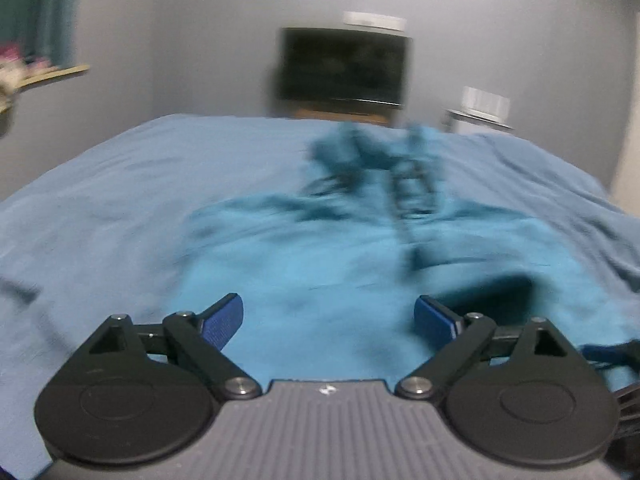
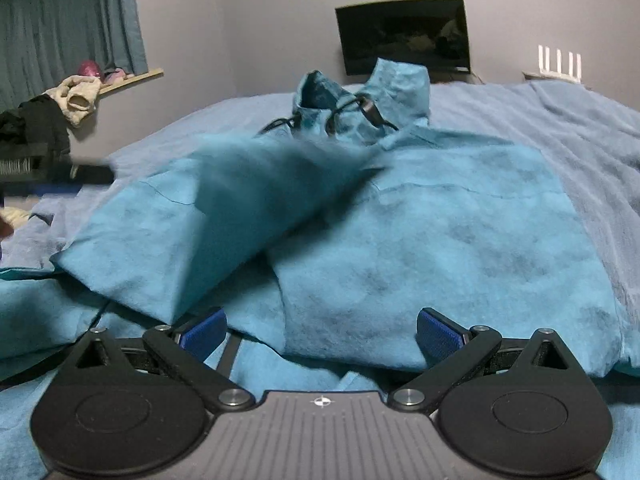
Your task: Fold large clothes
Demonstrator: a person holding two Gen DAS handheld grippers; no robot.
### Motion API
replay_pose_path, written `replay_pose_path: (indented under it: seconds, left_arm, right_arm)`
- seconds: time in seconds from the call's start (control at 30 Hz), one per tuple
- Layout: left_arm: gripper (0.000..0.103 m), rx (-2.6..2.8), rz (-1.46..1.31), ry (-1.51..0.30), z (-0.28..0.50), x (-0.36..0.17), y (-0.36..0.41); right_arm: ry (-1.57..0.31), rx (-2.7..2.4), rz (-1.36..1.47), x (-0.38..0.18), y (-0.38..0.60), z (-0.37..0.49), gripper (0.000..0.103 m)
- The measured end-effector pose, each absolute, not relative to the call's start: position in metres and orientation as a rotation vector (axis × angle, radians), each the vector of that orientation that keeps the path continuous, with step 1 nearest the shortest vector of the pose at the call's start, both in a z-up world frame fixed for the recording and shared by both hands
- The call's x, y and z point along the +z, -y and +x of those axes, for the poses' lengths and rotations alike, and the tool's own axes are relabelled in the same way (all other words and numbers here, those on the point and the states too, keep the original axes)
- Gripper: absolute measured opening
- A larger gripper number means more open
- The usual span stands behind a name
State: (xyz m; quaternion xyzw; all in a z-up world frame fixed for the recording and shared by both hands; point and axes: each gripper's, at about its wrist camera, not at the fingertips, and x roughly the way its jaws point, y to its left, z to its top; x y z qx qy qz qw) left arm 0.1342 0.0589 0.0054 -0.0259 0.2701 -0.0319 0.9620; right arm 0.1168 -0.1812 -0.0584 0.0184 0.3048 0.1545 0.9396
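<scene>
Teal hooded garment (image 2: 420, 232) part-folded on the bed (image 2: 580, 128).
Both the left hand-held gripper (image 1: 329, 320) and the right hand-held gripper (image 2: 320, 334) stood apart, empty; the loose sleeve (image 2: 224, 216) risked sliding unfolded.

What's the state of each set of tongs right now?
Left tongs: open, nothing held, above the teal hoodie.
Right tongs: open, nothing held, hoodie lying in front.

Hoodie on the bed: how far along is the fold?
Done: the teal hoodie lies spread on the blue bedspread, with one sleeve folded across the chest. In hand: nothing; left tongs and right tongs are both open and empty. Left: the other side and the bottom hem, which lies loose near the tongs.
</scene>
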Motion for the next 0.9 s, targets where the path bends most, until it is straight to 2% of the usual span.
replay_pose_path:
  seconds: [0.2, 0.3, 0.37, 0.5, 0.6, 0.63, 0.7, 0.83, 0.9]
  left_arm:
    - [0.093, 0.100, -0.138, -0.634, 0.140, -0.048, -0.113]
    - [0.093, 0.095, -0.193, -0.629, 0.143, -0.050, -0.128]
    - [0.093, 0.089, -0.193, -0.634, 0.144, -0.053, -0.132]
    - [0.093, 0.080, -0.188, -0.648, 0.150, -0.057, -0.133]
    - [0.093, 0.070, -0.205, -0.643, 0.154, -0.057, -0.132]
    - [0.093, 0.069, -0.210, -0.643, 0.153, -0.057, -0.134]
    - [0.093, 0.069, -0.213, -0.645, 0.153, -0.057, -0.135]
    - [0.093, 0.069, -0.209, -0.648, 0.154, -0.058, -0.134]
    - [0.093, 0.072, -0.201, -0.653, 0.156, -0.058, -0.133]
  right_arm:
    - [-0.529, 0.337, -0.065, -0.047, 0.160, 0.098, 0.103]
    - [-0.498, 0.302, -0.165, -0.042, 0.144, 0.098, 0.102]
    - [-0.505, 0.271, -0.253, -0.040, 0.128, 0.109, 0.095]
    - [-0.566, 0.242, -0.456, -0.052, 0.091, 0.139, 0.075]
    - [-0.603, 0.242, -0.589, -0.071, 0.069, 0.158, 0.067]
    - [-0.597, 0.234, -0.621, -0.075, 0.064, 0.162, 0.050]
    - [-0.590, 0.184, -0.605, -0.072, 0.066, 0.171, 0.023]
    - [-0.514, 0.117, -0.328, -0.039, 0.109, 0.171, 0.012]
    - [-0.468, 0.034, -0.217, -0.027, 0.139, 0.166, 0.012]
